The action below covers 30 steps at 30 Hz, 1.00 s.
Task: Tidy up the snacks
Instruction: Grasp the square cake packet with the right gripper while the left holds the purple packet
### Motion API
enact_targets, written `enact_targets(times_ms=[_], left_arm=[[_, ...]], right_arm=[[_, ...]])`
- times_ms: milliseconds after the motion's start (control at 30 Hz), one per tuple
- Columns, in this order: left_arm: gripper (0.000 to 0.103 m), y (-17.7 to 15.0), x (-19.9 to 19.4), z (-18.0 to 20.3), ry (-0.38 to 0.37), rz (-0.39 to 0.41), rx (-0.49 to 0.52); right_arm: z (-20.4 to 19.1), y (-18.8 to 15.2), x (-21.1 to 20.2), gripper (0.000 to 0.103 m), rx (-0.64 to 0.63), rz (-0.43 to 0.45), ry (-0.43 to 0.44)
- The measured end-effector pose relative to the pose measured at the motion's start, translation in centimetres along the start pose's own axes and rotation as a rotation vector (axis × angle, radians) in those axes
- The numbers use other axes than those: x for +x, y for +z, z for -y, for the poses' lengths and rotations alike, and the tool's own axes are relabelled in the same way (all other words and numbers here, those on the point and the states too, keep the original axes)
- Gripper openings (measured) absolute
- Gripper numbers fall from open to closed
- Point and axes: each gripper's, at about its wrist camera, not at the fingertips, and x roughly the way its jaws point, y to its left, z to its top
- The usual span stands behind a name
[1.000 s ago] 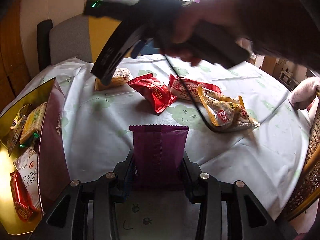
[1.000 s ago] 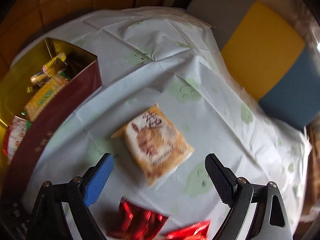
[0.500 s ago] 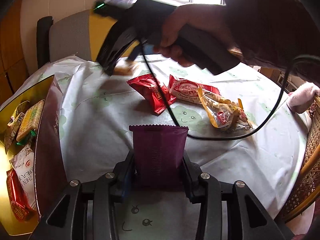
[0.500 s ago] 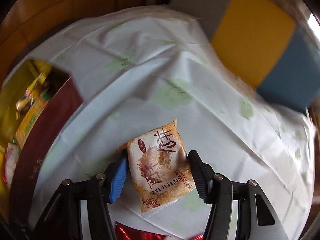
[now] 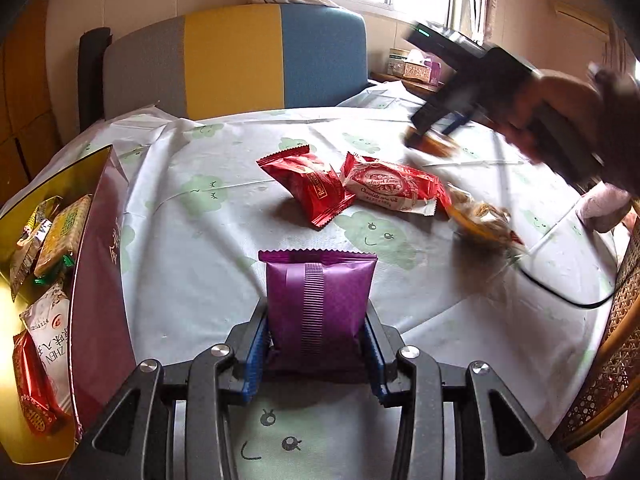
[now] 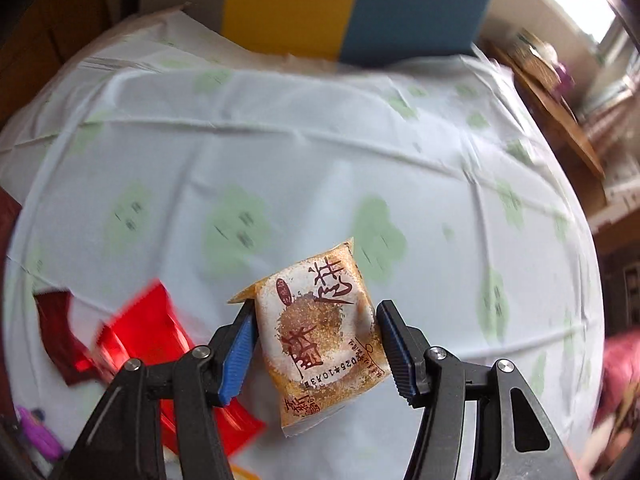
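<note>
My left gripper (image 5: 315, 332) is shut on a purple snack packet (image 5: 320, 300), held upright over the near part of the table. My right gripper (image 6: 316, 320) is shut on an orange-and-white snack packet (image 6: 320, 340), lifted off the tablecloth. In the left wrist view that right gripper (image 5: 440, 128) is a blur at the far right, held by a hand (image 5: 560, 112). A red packet (image 5: 312, 188), a red-and-white packet (image 5: 390, 188) and a clear bag of orange snacks (image 5: 480, 220) lie mid-table. At the left stands an open maroon box (image 5: 96, 280) holding several snacks.
A grey, yellow and blue chair (image 5: 232, 56) stands behind the round table with its cloud-print cloth (image 5: 208, 240). A black cable (image 5: 560, 296) trails over the right side, near a wicker chair (image 5: 616, 340). A wooden side table (image 6: 560, 112) stands beyond.
My right gripper closed on the orange-and-white packet, lifted it off the cloth and swung from the far left to the far right of the table, rolling as it went. My left gripper stayed still.
</note>
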Motion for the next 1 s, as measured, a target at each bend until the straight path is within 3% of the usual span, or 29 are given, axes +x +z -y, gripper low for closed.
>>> enact_targets(times_ms=[67, 233, 533, 800, 1000], left_arm=[[0.042, 0.0, 0.0, 0.1, 0.003, -0.001, 0.0], [0.042, 0.3, 0.1, 0.3, 0.018, -0.017, 0.012], [0.042, 0.7, 0.2, 0.5, 0.044, -0.046, 0.016], [0.041, 1.1, -0.2, 0.4, 0.041, -0.08, -0.009], [0.041, 1.6, -1.6, 0.5, 0.033, -0.068, -0.034]], right_arm=[[0.6, -1.6, 0.6, 0.061, 0.022, -0.033, 0.009], [0.1, -3.3, 0.4, 0.061, 0.03, 0.032, -0.005], [-0.4, -4.0, 0.0, 0.063, 0.016, 0.045, -0.022], [1.1, -3.7, 1.0, 0.063, 0.065, 0.03, 0.034], [0.3, -3.7, 0.7, 0.062, 0.032, 0.037, 0.003]])
